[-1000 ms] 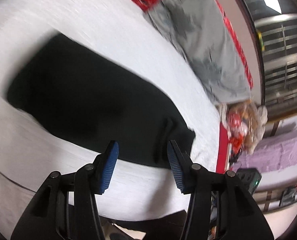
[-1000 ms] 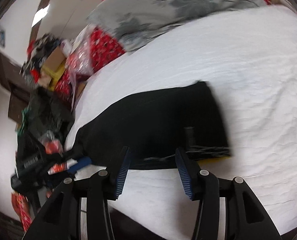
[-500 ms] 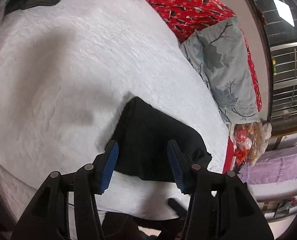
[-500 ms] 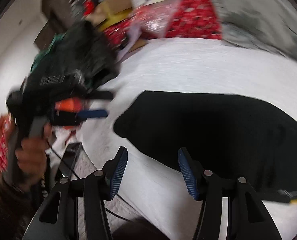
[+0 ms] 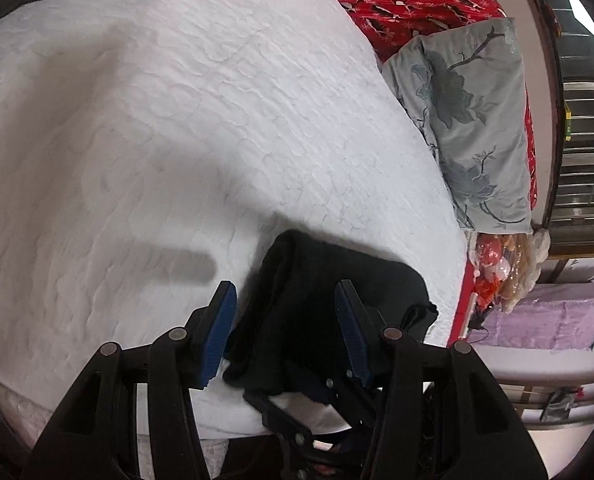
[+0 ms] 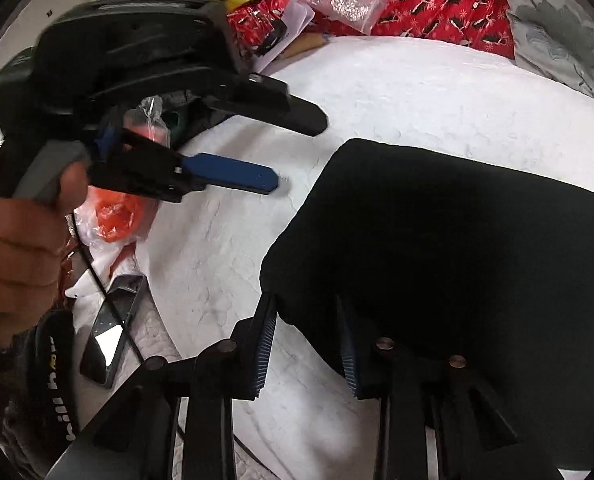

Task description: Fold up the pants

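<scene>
Two grippers were in use, both with jaws spread and nothing held. The left gripper point(image 5: 285, 332) hovered over the near end of the black pants point(image 5: 329, 300), which lay as one folded bundle near the front edge of the white quilted bed cover point(image 5: 177, 120). The right gripper point(image 6: 305, 348) straddled the bundle's near corner point(image 6: 437, 260). Judged sound practice: each gripper should pinch every layer at its corner, lift evenly, and carry the end over squarely so that the edges align. Count: one pair of pants, one grey floral pillow point(image 5: 477, 120), one phone point(image 6: 111, 332) lying beside the bed.
</scene>
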Demonstrator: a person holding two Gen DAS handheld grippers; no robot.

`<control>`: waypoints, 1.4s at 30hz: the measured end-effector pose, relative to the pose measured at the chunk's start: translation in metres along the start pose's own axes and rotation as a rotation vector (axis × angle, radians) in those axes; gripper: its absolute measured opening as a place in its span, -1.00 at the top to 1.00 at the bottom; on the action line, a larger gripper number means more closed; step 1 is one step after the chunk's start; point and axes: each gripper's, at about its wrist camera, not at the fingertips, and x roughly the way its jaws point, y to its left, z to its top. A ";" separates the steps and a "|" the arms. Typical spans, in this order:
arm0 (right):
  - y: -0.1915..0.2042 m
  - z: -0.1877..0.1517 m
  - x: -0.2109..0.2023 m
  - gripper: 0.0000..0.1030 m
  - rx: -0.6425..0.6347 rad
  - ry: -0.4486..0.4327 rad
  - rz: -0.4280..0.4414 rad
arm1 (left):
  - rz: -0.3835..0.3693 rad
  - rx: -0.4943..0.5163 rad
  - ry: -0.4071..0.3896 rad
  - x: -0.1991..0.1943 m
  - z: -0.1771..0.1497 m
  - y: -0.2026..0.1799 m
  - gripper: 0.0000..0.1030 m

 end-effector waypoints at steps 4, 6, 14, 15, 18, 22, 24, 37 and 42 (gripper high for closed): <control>-0.004 0.003 -0.014 0.27 0.031 -0.008 0.030 | -0.037 -0.007 0.036 0.010 0.012 -0.003 0.04; -0.006 0.003 -0.020 0.16 0.039 -0.024 0.017 | -0.035 -0.004 0.052 0.015 0.016 -0.005 -0.01; 0.005 0.002 -0.025 -0.10 -0.011 -0.063 -0.102 | 0.007 0.082 0.171 0.039 0.027 -0.014 -0.12; 0.008 0.001 -0.025 -0.12 -0.020 -0.072 -0.117 | -0.005 0.088 0.190 0.041 0.029 -0.014 -0.18; 0.016 0.000 -0.022 -0.15 -0.031 -0.082 -0.151 | -0.026 0.103 0.244 0.042 0.035 -0.014 -0.19; 0.025 -0.004 -0.014 -0.16 -0.059 -0.073 -0.199 | -0.022 0.162 0.284 0.036 0.037 -0.015 -0.19; 0.029 -0.006 -0.009 -0.19 -0.076 -0.071 -0.239 | -0.005 0.203 0.295 0.039 0.037 -0.018 -0.19; 0.064 -0.008 0.030 0.00 -0.198 -0.092 -0.448 | 0.001 0.218 0.264 0.048 0.033 -0.029 -0.34; 0.041 0.005 0.011 0.39 -0.072 -0.107 -0.347 | 0.025 0.155 0.210 0.043 0.023 -0.021 0.44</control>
